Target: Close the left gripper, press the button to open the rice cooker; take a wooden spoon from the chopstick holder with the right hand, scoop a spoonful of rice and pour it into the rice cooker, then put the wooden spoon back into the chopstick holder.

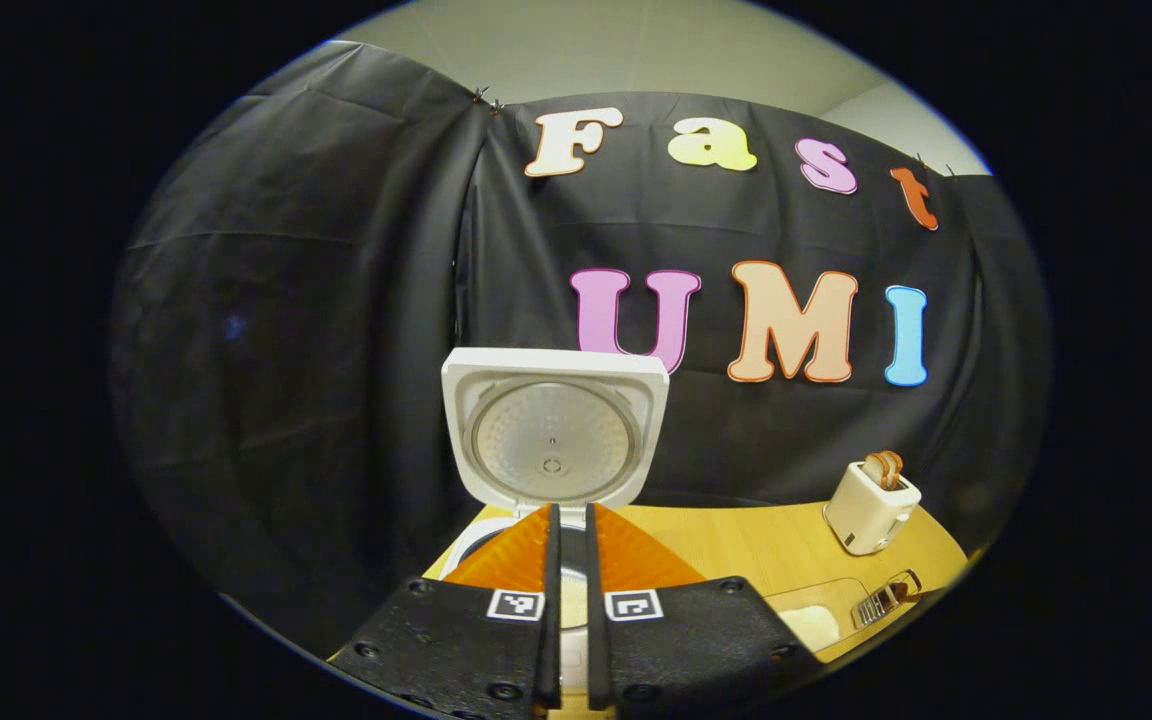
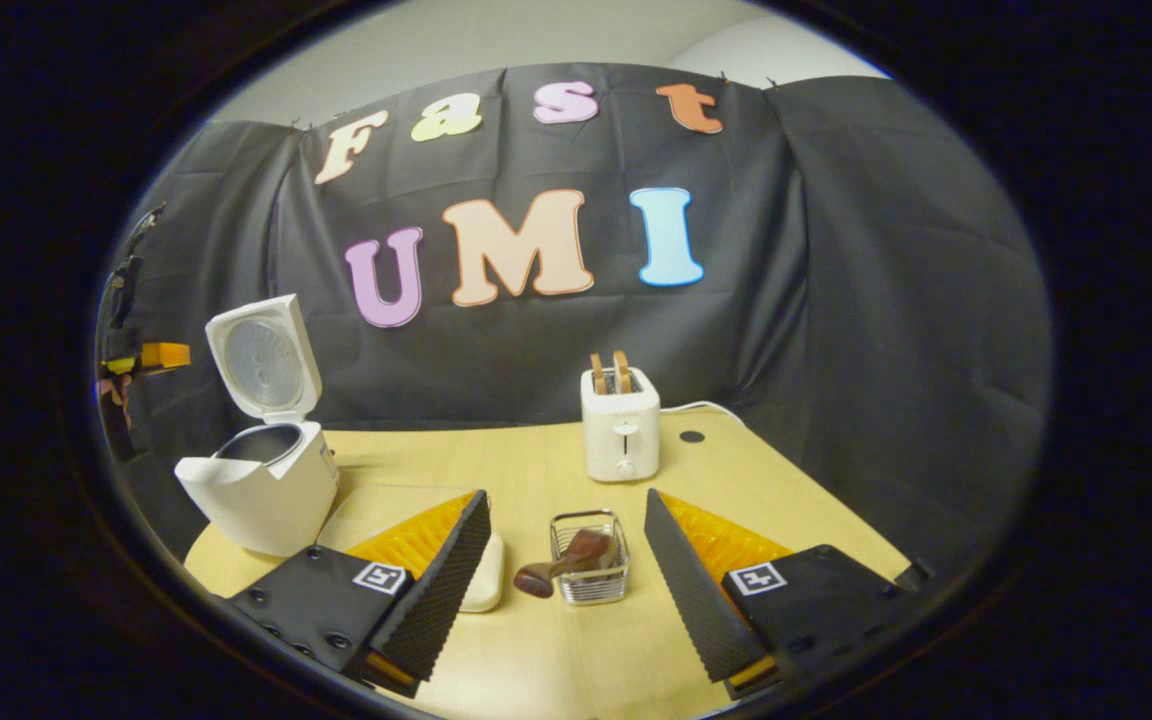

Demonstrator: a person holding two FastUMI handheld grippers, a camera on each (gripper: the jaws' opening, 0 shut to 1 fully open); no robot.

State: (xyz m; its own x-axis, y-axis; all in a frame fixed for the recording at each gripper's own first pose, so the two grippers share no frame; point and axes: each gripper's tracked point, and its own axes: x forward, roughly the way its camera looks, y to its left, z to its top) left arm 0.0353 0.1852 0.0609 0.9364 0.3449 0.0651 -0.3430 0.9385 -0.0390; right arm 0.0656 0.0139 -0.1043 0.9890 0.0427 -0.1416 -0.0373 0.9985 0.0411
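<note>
The white rice cooker [image 1: 496, 540] stands right ahead of my left gripper [image 1: 568, 530], its lid [image 1: 553, 430] swung up and open. My left gripper's fingers are shut with nothing between them, just in front of the pot's rim. In the right gripper view the rice cooker [image 2: 261, 485] sits at the table's left with its lid [image 2: 261, 360] upright. The wooden spoon [image 2: 561, 570] lies in the wire chopstick holder [image 2: 591, 560], its bowl hanging over the left rim. My right gripper [image 2: 566, 505] is open, above and short of the holder. Rice [image 2: 486, 585] lies in a clear container, half hidden by one finger.
A white toaster [image 2: 620, 422] with two bread slices stands at the back of the wooden table [image 2: 536, 460]. In the left gripper view the toaster [image 1: 871, 505], the wire holder [image 1: 886, 598] and the clear rice container [image 1: 816, 620] lie to the right. Black cloth walls close in behind.
</note>
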